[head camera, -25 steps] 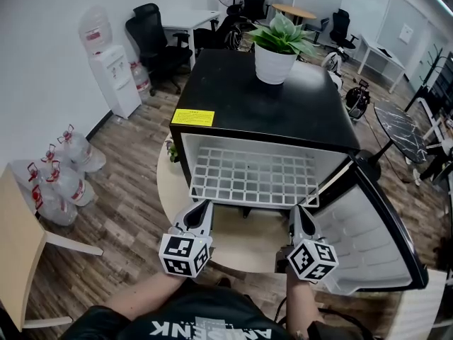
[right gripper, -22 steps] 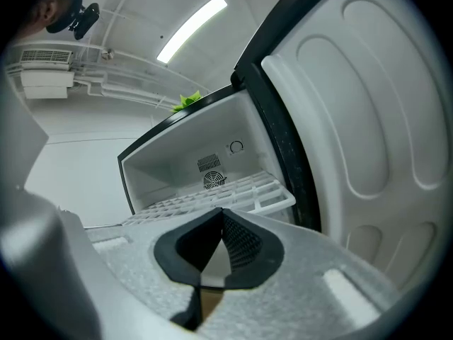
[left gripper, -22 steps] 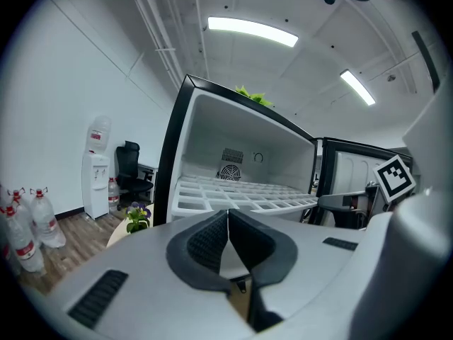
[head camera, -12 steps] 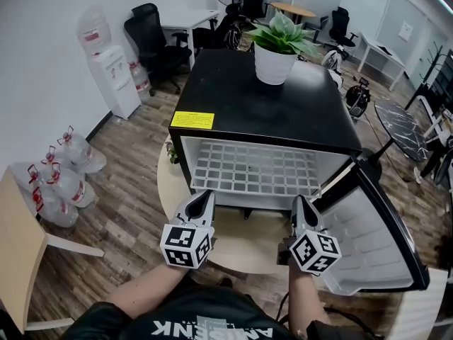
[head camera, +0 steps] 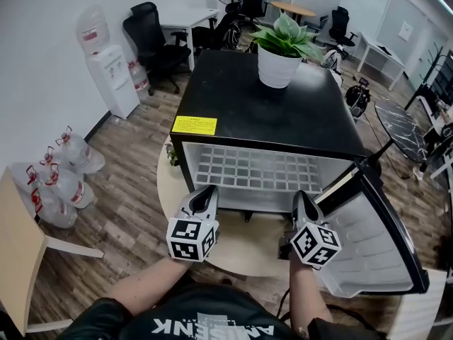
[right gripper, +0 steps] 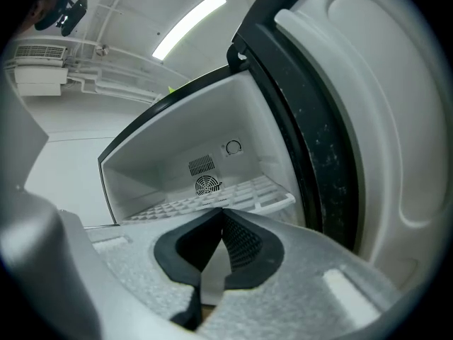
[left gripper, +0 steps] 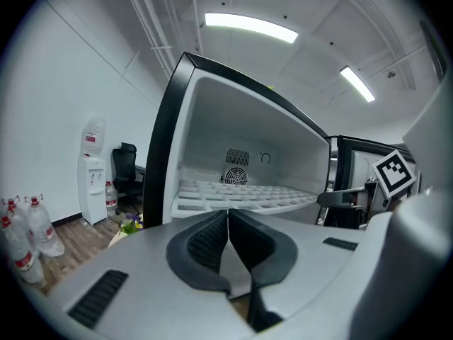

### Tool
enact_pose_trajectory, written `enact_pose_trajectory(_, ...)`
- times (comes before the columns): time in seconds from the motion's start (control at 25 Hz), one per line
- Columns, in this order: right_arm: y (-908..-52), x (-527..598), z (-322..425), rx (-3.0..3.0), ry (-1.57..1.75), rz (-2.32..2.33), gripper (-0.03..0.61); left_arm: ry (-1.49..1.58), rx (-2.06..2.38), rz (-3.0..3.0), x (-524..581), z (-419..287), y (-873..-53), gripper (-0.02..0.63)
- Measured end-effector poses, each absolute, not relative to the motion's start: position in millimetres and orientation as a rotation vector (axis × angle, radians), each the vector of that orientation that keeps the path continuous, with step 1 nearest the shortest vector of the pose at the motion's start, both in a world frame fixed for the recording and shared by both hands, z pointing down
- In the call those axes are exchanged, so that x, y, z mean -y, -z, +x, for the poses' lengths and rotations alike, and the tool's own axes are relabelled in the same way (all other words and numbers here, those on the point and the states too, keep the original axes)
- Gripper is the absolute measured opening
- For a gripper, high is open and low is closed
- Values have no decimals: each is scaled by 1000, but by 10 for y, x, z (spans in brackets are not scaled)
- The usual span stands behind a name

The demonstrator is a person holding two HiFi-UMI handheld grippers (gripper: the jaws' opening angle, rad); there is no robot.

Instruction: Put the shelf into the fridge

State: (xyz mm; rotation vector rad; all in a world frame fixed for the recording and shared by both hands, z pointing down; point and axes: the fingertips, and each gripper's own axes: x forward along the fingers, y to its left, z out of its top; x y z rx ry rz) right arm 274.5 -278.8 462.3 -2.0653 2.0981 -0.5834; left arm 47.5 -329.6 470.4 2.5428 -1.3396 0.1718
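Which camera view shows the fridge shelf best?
The head view: it looks down on the shelf and shows nearly its whole white grid inside the fridge. The left and right gripper views see it at a shallow angle, as a foreshortened strip.

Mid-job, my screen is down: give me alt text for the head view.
A white grid shelf lies in an open black fridge, its door swung to the right; the left gripper and right gripper, both shut, sit at the shelf's front edge. A potted plant stands on the fridge's top.
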Motion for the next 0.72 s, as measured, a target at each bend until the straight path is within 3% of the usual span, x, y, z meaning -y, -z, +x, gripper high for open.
enact_pose_trajectory(0.72,-4649,3088,2811,-2076,577,-2069,8,-196,1364,2538,3595,538,-4734,8)
